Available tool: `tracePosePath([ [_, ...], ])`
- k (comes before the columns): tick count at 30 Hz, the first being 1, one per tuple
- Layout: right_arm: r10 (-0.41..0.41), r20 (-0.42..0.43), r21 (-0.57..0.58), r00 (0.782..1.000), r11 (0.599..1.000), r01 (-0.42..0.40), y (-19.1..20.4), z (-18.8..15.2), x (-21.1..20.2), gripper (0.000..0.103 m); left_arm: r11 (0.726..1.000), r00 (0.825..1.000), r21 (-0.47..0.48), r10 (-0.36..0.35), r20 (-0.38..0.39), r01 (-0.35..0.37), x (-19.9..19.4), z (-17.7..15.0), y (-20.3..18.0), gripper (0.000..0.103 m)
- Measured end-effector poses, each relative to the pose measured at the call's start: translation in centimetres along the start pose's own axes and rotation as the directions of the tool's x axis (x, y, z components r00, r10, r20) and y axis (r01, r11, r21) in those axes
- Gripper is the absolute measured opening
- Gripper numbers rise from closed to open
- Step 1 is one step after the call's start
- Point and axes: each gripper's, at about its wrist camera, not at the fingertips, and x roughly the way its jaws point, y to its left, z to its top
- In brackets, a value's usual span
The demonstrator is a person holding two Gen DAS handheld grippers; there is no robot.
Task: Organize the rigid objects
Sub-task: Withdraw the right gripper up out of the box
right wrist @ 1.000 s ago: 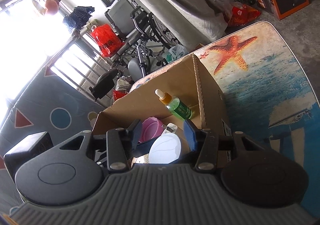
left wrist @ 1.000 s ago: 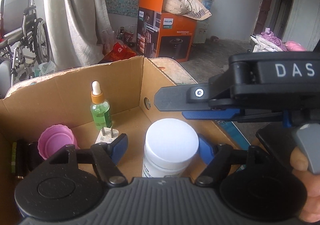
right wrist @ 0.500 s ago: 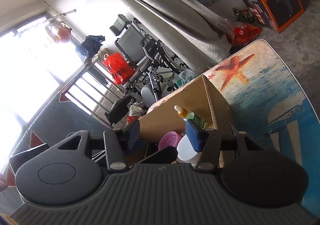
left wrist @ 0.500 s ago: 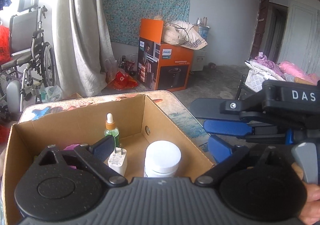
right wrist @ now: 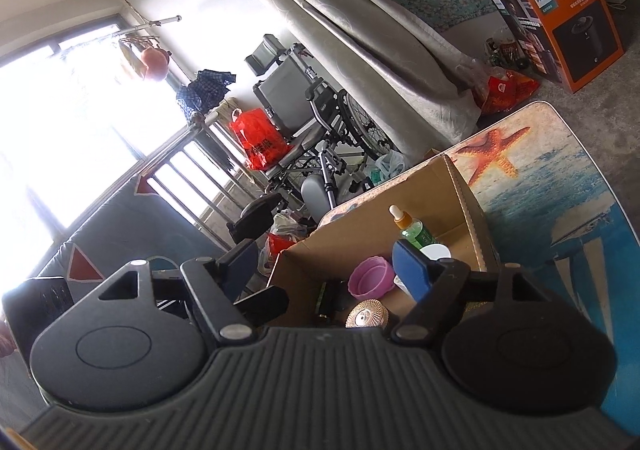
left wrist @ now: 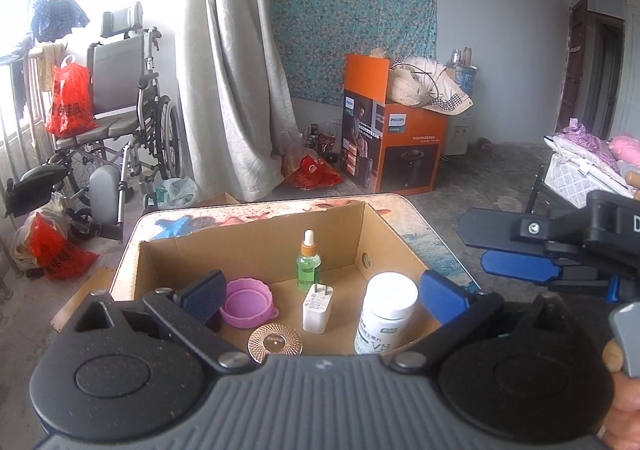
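Standing in cardboard box [left wrist: 256, 246], white bottle [left wrist: 386, 314] below wide-apart left hand-held gripper [left wrist: 322, 296]; nothing clamped.

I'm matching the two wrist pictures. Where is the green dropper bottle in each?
Left wrist: green dropper bottle stands upright at the box's back wall, centre of picture.
Right wrist: right of centre, leaning with the tilted view.
Shared landmark: pink cup.
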Motion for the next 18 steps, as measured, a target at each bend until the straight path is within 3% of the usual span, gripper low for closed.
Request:
tracePosePath([
  [5,-0.039,0.007,-0.032,0.999,0.999,0.040,1.3,-0.7,-0.6,0.081,0.994,0.995,-0.037,0.100,-0.004,-0.100,-1.7,-0.1,0.3,0.103],
  [9,-0.080,0.012,-0.053,0.997,0.995,0.080,1.9,-1.3,-0.8,0.082,0.984,0.990,-0.110,0.139,0.011,-0.137,-2.7,-0.6,1.0,0.103],
  [14,-0.171,0.009,-0.114,0.985,0.979,0.171,2.2,-2.4,-1.0,0.088,0.984,0.984,-0.027,0.177,-0.025,-0.177,-2.4,-1.7,1.1,0.103],
  [18,-0.272,0.023,-0.187,0.962,0.944,0.271,2.2,-3.3,-1.2,0.094,0.978,0.978,-0.051,0.197,-0.075,-0.201,-1.5,-2.9,2.1,0.103],
])
